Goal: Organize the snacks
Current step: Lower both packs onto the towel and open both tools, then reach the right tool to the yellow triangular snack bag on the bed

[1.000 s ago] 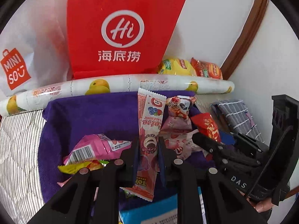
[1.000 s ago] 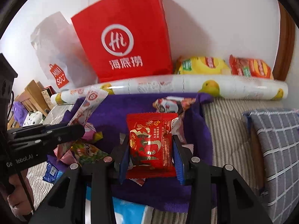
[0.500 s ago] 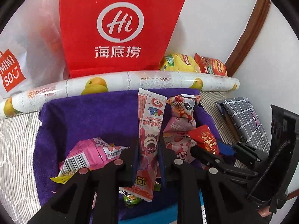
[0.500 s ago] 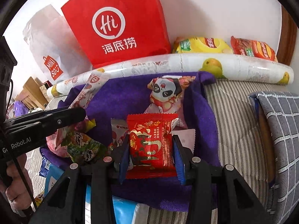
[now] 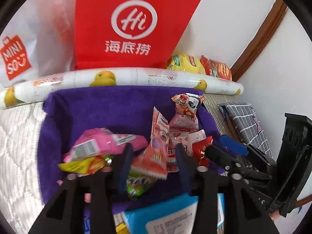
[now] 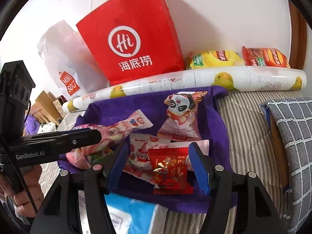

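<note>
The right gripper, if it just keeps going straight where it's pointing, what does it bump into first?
Probably the small red packet, lying loose between the right gripper's just-opened jaws, then the purple cloth under it. Depth is hard to judge.

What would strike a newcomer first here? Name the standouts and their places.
The big red paper bag with a white Hi logo stands against the wall behind a fruit-printed roll. Below, snack packets crowd a purple towel, a panda-printed packet at its far end. Nearest, the right gripper, jaws just opened, straddles a small red packet.
</note>
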### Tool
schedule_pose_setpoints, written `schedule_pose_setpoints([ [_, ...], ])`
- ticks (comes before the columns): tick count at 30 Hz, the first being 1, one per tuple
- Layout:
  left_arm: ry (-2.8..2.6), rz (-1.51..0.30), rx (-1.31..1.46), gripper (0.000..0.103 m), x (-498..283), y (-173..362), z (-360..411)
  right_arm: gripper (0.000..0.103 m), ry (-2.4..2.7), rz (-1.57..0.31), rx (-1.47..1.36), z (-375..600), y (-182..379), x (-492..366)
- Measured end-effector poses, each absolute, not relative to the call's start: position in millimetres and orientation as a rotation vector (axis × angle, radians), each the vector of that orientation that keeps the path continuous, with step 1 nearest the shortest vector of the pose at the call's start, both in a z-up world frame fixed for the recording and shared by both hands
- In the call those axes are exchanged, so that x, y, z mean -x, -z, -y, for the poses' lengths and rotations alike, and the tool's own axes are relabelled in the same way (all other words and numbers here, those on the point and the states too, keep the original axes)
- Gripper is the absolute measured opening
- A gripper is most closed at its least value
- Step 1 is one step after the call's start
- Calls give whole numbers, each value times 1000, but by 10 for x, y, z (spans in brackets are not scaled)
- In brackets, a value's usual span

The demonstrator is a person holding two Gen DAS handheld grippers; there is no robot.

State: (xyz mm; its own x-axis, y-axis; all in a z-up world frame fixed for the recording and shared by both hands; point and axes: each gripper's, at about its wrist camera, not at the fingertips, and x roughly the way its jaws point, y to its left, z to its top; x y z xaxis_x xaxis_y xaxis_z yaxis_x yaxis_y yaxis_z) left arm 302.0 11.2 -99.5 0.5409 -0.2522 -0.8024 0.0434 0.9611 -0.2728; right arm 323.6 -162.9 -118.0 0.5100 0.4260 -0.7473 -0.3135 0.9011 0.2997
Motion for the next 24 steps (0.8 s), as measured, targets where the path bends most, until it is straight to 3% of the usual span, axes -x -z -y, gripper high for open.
schedule_pose_setpoints([
  [17, -16, -919, 225, 55, -1908, 815, -1001, 63, -519, -894, -50, 1040, 642, -1846],
  [19, -32, -920, 233, 55, -1802, 867, -1088, 60, -534, -904, -41, 919, 666, -1700],
  [24, -45, -939, 252, 55, -1602, 1041, -1236, 37, -569, -930, 27, 580, 802, -1400],
])
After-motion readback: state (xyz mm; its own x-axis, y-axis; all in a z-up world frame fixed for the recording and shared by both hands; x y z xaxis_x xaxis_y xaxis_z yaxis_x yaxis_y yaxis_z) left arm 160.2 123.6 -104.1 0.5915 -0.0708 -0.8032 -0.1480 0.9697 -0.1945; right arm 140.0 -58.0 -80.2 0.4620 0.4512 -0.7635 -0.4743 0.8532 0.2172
